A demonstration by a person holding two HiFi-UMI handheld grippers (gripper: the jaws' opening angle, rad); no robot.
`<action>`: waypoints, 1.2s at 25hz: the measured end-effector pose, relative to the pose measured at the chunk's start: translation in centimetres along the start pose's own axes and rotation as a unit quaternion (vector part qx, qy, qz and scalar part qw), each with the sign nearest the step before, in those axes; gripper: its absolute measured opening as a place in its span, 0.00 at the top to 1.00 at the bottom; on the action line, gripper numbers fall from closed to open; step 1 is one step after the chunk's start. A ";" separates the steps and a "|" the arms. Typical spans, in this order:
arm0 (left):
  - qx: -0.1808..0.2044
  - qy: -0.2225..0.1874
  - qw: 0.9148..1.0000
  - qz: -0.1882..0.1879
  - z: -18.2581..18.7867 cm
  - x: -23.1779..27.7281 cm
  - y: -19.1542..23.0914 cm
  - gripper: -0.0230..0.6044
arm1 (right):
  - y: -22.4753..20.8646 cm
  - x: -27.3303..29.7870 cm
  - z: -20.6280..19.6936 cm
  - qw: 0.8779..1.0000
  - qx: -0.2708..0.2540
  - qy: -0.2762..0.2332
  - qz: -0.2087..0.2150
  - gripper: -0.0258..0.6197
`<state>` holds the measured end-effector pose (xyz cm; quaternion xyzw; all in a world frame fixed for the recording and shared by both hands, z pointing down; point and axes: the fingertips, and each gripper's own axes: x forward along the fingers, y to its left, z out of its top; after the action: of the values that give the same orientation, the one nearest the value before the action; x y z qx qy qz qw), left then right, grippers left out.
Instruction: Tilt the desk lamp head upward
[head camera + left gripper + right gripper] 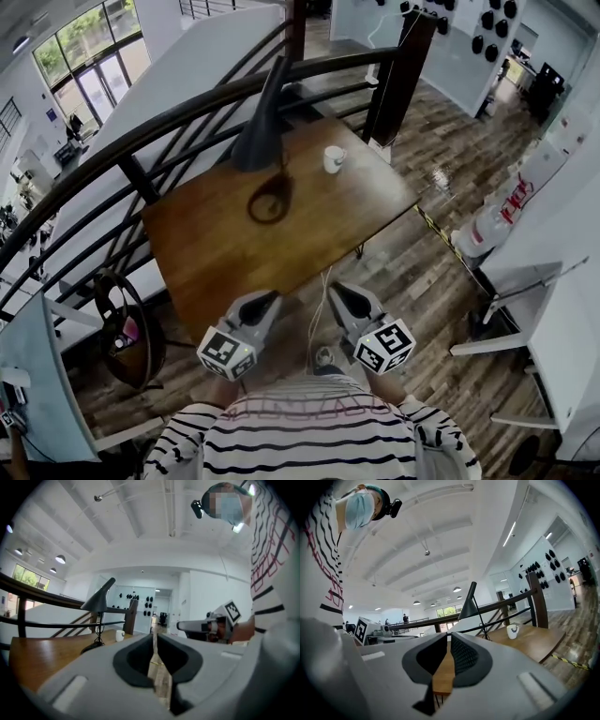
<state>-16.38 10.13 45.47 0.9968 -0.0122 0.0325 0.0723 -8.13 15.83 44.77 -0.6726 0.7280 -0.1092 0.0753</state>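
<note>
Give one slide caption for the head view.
Left gripper and right gripper, both shut, face a table holding a lamp and cup.

Black lamp (261,131), white cup (333,159), brown table (225,253)
</note>
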 end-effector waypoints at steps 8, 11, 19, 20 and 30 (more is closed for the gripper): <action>0.000 0.001 0.999 0.048 0.0 4.9 2.5 0.92 | -5.4 3.0 0.7 0.999 0.003 0.016 0.049 0.92; -0.007 -0.001 0.998 0.070 0.1 7.2 2.9 0.90 | -7.8 3.6 1.2 0.997 0.000 0.025 0.068 0.88; -0.027 -0.018 0.993 0.109 0.0 10.7 4.5 0.79 | -12.4 5.9 2.1 0.994 -0.009 0.033 0.103 0.81; -0.029 -0.019 0.993 0.114 0.0 11.0 4.8 0.77 | -12.9 6.3 2.2 0.994 -0.010 0.034 0.105 0.79; -0.055 -0.026 0.990 0.124 1.0 13.5 11.2 0.63 | -16.0 12.5 3.0 0.995 -0.018 0.047 0.091 0.67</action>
<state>-3.15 -1.33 46.97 0.9826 -0.1390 0.0143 0.1223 7.01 2.05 46.54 -0.5984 0.7911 -0.1208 0.0384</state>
